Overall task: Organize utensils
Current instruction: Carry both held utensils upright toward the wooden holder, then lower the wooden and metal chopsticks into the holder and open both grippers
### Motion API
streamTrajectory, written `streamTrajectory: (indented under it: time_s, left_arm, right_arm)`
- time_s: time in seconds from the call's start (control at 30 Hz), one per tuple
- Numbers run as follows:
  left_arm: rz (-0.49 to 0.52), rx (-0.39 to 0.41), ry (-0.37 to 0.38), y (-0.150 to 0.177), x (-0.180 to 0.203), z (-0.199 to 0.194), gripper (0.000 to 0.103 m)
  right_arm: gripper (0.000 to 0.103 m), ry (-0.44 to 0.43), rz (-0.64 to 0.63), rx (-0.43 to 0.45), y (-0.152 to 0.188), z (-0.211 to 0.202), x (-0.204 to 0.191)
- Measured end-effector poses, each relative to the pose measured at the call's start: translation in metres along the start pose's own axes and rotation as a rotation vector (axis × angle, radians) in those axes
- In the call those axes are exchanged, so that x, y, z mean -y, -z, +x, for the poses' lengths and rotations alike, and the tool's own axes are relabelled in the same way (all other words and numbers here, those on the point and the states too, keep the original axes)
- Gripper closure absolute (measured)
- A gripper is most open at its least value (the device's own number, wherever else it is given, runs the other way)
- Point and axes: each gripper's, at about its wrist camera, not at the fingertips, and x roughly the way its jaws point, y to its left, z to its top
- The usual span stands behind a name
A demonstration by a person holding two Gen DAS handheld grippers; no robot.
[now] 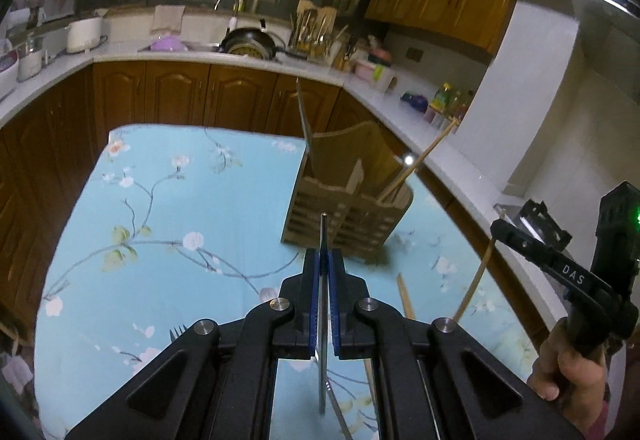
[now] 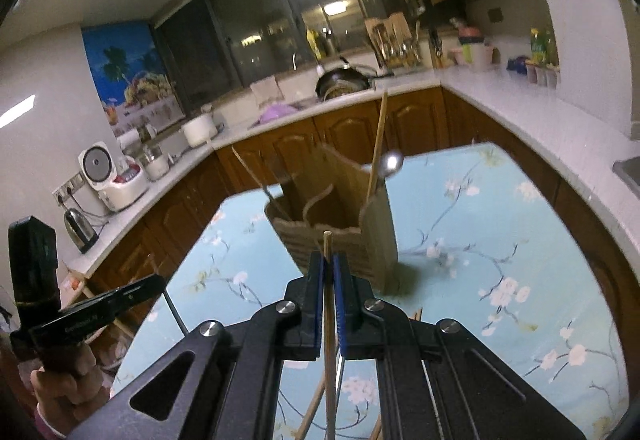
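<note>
Ahead of the left tongs [image 1: 324,276], clenched on a thin metal utensil handle [image 1: 323,236], stands the slatted wooden utensil holder [image 1: 348,211]; its divider may deflect it. Right tongs [image 2: 328,272] pinch a slender wooden chopstick [image 2: 328,304], which could pivot loose

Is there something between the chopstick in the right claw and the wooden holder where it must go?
Nothing visible stands between them. The right claw is shut on a wooden chopstick, and the wooden holder stands right ahead on the flowered tablecloth. Its compartments already hold a chopstick and a spoon, with room left.
</note>
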Motion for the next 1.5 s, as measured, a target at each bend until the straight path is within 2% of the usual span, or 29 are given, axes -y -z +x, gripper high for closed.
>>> streamTrajectory:
  time_s: [0.23,0.57,0.9,1.2,1.4,1.5]
  left_arm:
    - [0.0,0.038,-0.001,-0.006,0.0,-0.012,0.1]
    - [-0.003,0.058,-0.004,-0.016,0.0,-0.006,0.101]
    - [0.004,0.111,0.002,-0.037,-0.001,0.0,0.101]
    - [0.008,0.216,0.015,-0.078,-0.001,0.016,0.101]
    - [0.005,0.284,0.005,-0.109,-0.001,0.043,0.1]
    - [-0.006,0.308,-0.004,-0.117,-0.004,0.066,0.101]
  right_arm:
    - [0.098,0.004,-0.001,0.059,-0.018,-0.013,-0.001]
    - [0.098,0.005,0.007,0.076,-0.021,-0.013,0.005]
    - [0.098,0.002,0.007,0.119,-0.034,-0.017,0.005]
    - [0.098,0.01,-0.015,0.242,-0.085,-0.024,0.002]
    - [0.098,0.03,-0.018,0.316,-0.122,-0.013,0.003]
    - [0.098,0.039,-0.016,0.325,-0.13,-0.001,0.006]
